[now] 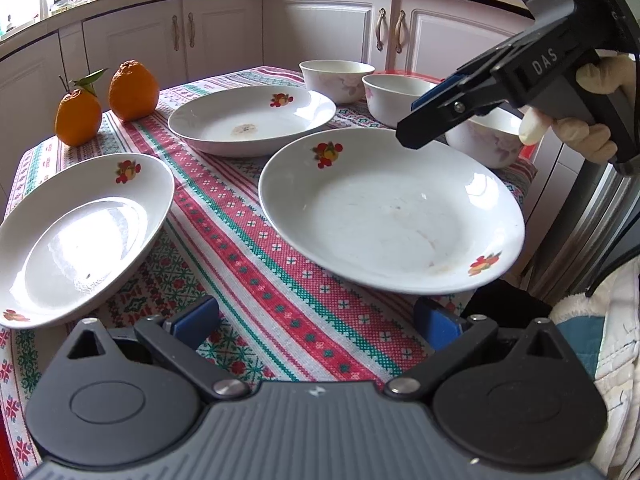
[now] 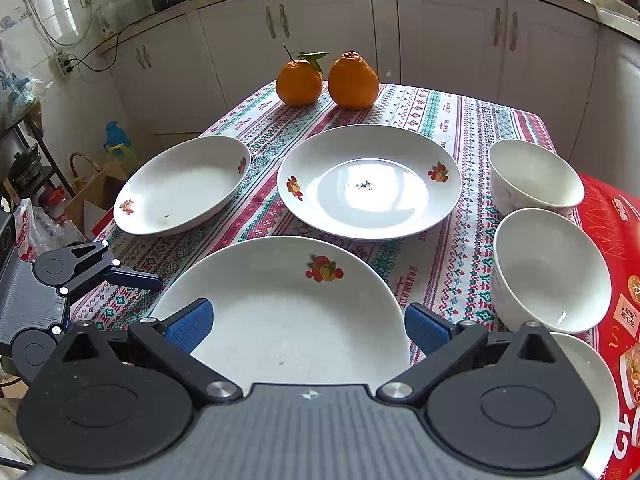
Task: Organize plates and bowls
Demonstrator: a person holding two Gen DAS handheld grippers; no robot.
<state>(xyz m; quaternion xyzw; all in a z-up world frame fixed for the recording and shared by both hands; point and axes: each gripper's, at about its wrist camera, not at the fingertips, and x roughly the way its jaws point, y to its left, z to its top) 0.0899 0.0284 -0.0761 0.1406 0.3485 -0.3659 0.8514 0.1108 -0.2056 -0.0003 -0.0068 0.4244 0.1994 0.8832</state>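
Note:
Three white plates with fruit prints lie on the patterned tablecloth: a near plate [image 1: 392, 216] [image 2: 280, 312], a far plate [image 1: 252, 120] [image 2: 368, 184] and a left plate [image 1: 80, 236] [image 2: 180, 188]. Three white bowls stand at the right: [image 2: 534, 176], [image 2: 550, 268] and one at the lower edge [image 2: 588, 392]; they also show in the left wrist view [image 1: 336, 78], [image 1: 396, 94], [image 1: 486, 140]. My left gripper [image 1: 316, 324] is open and empty over the cloth. My right gripper [image 2: 308, 328] is open and empty above the near plate.
Two oranges [image 2: 328, 80] sit at the table's far edge. A red box [image 2: 616, 280] lies under the bowls at the right. Kitchen cabinets [image 2: 440, 32] run behind the table. Bags and clutter stand on the floor at the left [image 2: 80, 200].

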